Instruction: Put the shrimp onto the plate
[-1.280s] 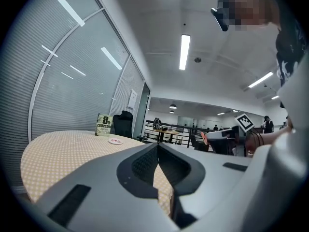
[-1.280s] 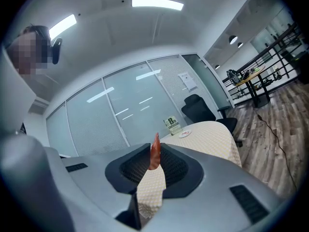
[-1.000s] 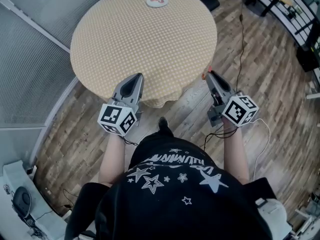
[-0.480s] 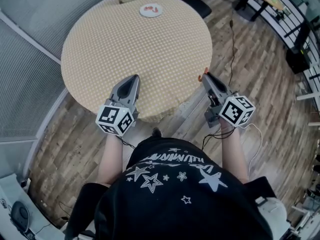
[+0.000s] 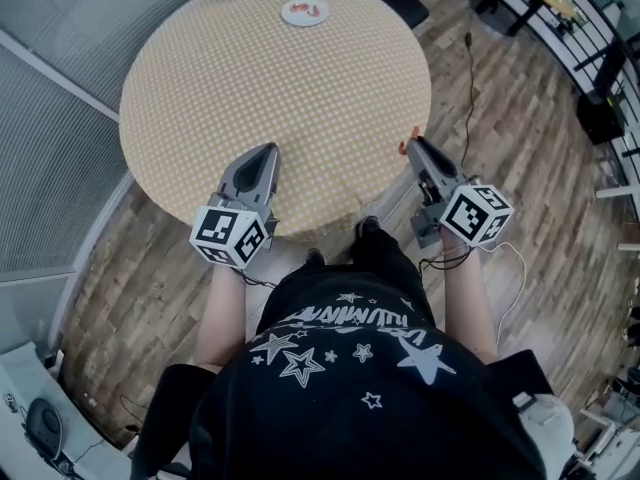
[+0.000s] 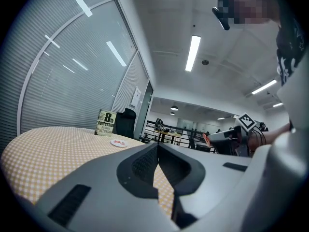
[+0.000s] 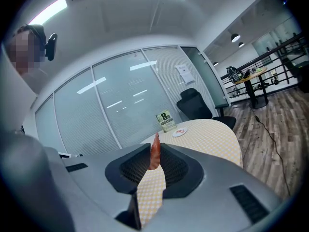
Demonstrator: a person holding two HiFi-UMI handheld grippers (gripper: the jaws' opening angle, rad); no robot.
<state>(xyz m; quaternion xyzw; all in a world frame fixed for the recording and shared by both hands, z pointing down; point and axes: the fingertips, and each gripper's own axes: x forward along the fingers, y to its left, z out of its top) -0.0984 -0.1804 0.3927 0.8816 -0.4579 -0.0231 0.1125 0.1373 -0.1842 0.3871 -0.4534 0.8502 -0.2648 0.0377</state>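
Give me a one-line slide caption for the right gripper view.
Right gripper shut on a shrimp, plate far across the checked table.

Cloth table (image 5: 270, 78), matt plastic left tool (image 6: 157, 151)

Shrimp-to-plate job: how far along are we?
Done: the shrimp is picked up, pinched in the right gripper at the near edge of the table. In hand: the carry; the plate sits at the far edge. It already holds something reddish, too small to identify. Left: reach across, set the shrimp down, release. The left gripper is shut and empty.
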